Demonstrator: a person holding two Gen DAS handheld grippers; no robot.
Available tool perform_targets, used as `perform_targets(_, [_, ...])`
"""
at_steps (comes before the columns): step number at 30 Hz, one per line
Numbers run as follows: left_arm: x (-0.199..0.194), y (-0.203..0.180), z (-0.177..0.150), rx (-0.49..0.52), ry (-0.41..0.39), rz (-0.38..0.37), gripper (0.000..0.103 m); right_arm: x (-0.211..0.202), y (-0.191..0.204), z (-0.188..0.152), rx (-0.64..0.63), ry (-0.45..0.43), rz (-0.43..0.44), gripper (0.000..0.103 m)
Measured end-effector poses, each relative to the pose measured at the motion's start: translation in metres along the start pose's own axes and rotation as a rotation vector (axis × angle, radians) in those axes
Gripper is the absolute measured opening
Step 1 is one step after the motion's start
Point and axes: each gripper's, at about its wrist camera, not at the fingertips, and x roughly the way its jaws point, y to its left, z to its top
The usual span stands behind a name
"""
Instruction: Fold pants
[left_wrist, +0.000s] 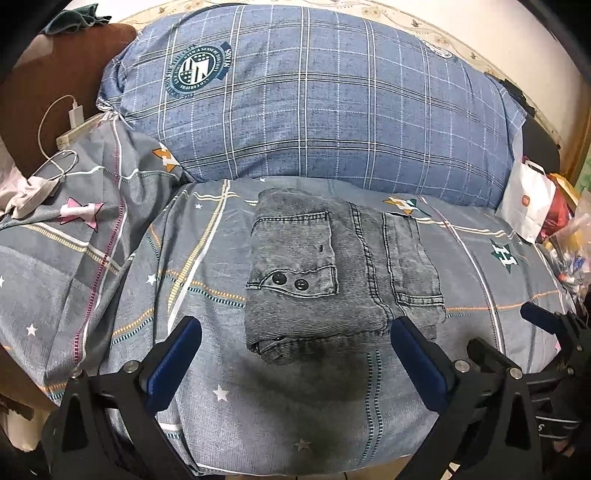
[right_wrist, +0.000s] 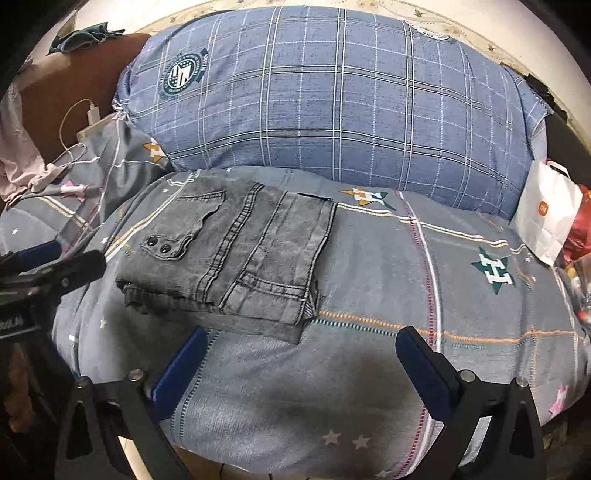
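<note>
Folded pants (left_wrist: 332, 273) on the quilt (left_wrist: 207, 387), bare quilt around every edge, left gripper (left_wrist: 295, 339) released near the hem, right gripper (right_wrist: 301, 347) released beside it, pillow (left_wrist: 314, 99) behind.

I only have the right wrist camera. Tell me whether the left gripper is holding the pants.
Observer: No. On the left wrist camera the left gripper is open and holds nothing.
Operator: Now tell me where the folded pants sit against its fingers.
Observer: The pants lie folded on the quilt, and their near edge sits in the gap between the two fingers. The right fingertip overlaps the near right corner in the picture. I cannot tell whether it touches.
</note>
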Motion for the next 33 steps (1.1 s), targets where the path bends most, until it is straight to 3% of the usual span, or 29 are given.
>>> perform_targets(3, [0.001,-0.004,0.002,0.027,0.002,-0.037,0.103,0.002,0.003,0.002,-0.016,0.009,-0.010,0.103])
perform_targets(7, [0.006,-0.009,0.005,0.056,0.011,-0.031,0.103,0.005,0.004,0.005,-0.016,0.016,-0.020,0.103])
perform_targets(22, [0.011,-0.009,0.007,0.053,0.009,-0.012,0.103,0.010,0.003,0.003,-0.009,0.022,-0.010,0.103])
perform_targets(29, [0.012,-0.006,0.010,0.043,0.015,-0.059,0.103,0.008,0.005,0.004,-0.012,0.017,-0.013,0.103])
perform_targets(33, [0.005,-0.008,0.011,0.061,-0.033,0.002,0.103,0.009,0.006,0.005,-0.013,0.019,-0.013,0.103])
